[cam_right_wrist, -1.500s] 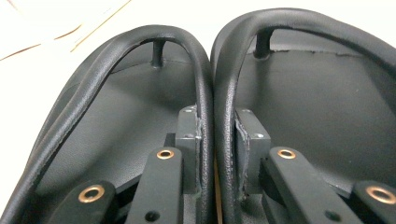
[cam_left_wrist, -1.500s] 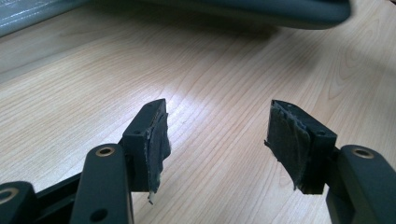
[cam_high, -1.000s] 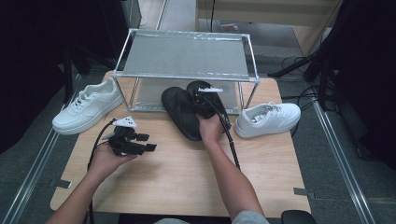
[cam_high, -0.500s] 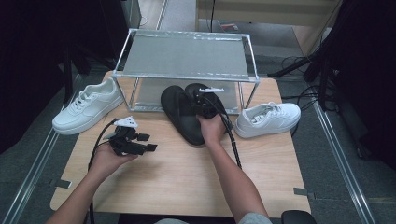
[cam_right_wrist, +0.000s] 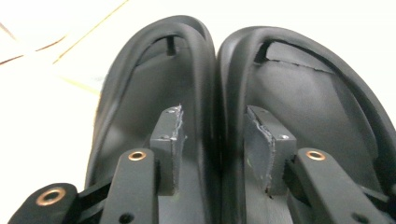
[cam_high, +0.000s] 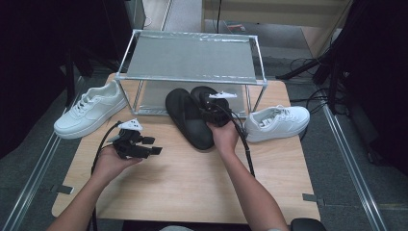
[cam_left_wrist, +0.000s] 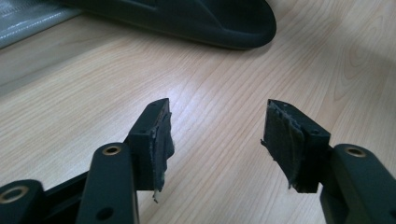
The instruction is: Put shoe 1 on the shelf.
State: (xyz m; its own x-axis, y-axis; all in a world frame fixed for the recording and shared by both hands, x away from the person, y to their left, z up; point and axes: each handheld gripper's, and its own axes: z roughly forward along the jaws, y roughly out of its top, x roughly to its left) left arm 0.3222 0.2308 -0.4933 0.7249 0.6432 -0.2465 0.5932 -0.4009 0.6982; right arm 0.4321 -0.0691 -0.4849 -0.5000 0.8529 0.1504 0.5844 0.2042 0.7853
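Pair of black slippers (cam_high: 192, 115) lies side by side on the table (cam_high: 192, 192), toes under the wire rack (cam_high: 190, 57). Right gripper (cam_right_wrist: 212, 140) straddles their touching inner rims, pads apart and off them. Left gripper (cam_left_wrist: 217, 135), jaws wide with nothing between, has just closed slightly.

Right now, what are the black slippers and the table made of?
The black slippers look like soft moulded rubber or foam: matte, smooth, one piece with rounded rims. The table looks like pale wood or wood-look laminate: grain lines and a slight sheen.

Blown-out glare, dark surrounds, soft focus
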